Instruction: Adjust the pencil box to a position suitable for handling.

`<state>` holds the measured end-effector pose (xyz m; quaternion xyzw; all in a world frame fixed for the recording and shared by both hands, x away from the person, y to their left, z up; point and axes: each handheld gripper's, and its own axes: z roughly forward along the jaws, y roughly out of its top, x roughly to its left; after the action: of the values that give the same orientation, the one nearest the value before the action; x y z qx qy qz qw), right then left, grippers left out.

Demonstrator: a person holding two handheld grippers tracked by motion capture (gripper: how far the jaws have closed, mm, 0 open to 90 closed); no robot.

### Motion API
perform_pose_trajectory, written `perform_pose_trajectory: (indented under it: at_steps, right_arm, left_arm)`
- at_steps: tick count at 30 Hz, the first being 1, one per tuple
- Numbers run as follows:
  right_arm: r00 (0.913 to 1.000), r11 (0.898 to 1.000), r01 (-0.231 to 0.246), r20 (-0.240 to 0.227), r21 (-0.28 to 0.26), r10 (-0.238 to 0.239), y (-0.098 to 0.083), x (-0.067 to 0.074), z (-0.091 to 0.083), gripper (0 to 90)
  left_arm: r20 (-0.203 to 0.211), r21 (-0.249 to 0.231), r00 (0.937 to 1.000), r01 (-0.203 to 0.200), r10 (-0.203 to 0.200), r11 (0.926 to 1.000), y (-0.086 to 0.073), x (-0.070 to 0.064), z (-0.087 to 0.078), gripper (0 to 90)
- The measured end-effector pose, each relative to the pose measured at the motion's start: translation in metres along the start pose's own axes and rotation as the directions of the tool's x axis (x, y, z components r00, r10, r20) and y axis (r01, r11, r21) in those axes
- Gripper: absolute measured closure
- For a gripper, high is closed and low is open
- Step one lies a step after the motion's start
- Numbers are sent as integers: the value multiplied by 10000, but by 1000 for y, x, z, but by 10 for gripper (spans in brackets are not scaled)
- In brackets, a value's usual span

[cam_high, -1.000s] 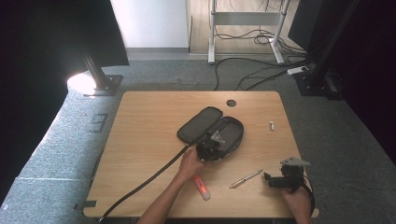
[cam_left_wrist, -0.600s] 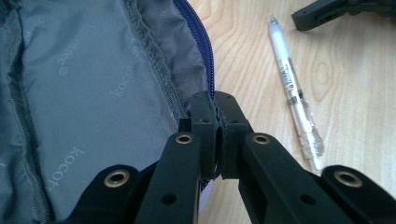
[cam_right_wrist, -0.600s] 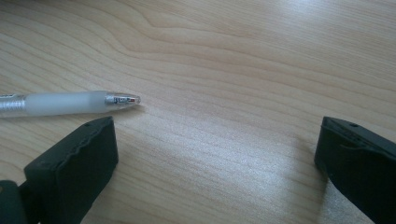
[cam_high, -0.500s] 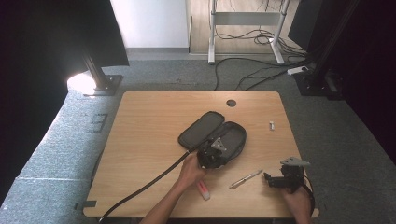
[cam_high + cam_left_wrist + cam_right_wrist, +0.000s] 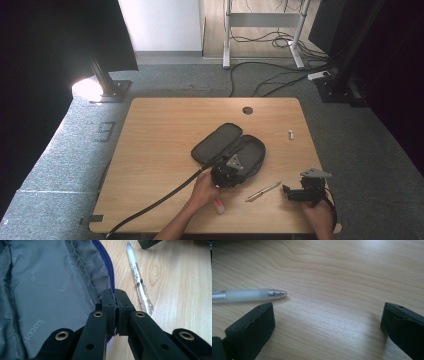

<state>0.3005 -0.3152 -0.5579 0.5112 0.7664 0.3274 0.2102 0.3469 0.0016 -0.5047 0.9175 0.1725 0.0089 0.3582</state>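
A pale wooden counter (image 5: 165, 150) is seen on grey carpet, with a lamp's bright spot on the floor to the left and cables and a desk frame beyond the far edge. Near the middle of the counter an open dark pencil case (image 5: 227, 150) is laid flat, its two halves spread; in the left gripper view its grey printed lining (image 5: 45, 290) and blue zip edge (image 5: 106, 267) are seen. The left tool (image 5: 115, 296) is closed on the case's near rim, a thin strip of the fabric edge being pinched between the two black jaws; in the high view this tool (image 5: 226, 174) is held at the near end of the case, with its cable trailing toward the counter's near left corner. A clear pen (image 5: 263, 191) is laid on the bare wood between the two tools, just beside the case; it is also seen in the left gripper view (image 5: 138, 277), apart from the jaws. The right tool (image 5: 300, 192) is rested near the counter's near right corner with its jaws wide open and nothing between them; in the right gripper view the pen's tip (image 5: 277, 293) is seen just beyond one jaw, not touched. A small white object (image 5: 291, 134) is lying toward the right edge, well apart from the case.
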Motion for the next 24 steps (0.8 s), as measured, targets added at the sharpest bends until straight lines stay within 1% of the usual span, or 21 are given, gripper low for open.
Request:
perform_pose_trajectory:
  at_steps: [7,10,12,13,17,21,24]
  right_arm:
    - [10000,10000,0,0,0,0,0,0,0,0]
    - [10000,10000,1,0,1,-1,0,0,0,0]
    - [10000,10000,3,0,2,-3,0,0,0,0]
    - [10000,10000,3,0,2,-3,0,0,0,0]
    - [10000,10000,2,0,-1,-2,0,0,0,0]
    - [10000,10000,1,0,0,-1,0,0,0,0]
    - [10000,10000,2,0,1,-2,0,0,0,0]
  left_arm:
    - [330,-190,9994,77,-71,9998,-1,-7,1,863]
    - [418,-158,9991,59,-52,9999,-1,-8,2,859]
    - [495,-143,9988,70,-62,9999,-1,-8,3,832]
    - [539,-151,9985,75,-67,9999,-1,-8,3,832]
    - [535,-268,9986,28,-14,9996,-1,-7,1,739]
    - [419,-430,9991,-42,60,9991,1,-8,-6,653]
    - [288,-444,9996,-50,63,9990,1,-7,-13,576]
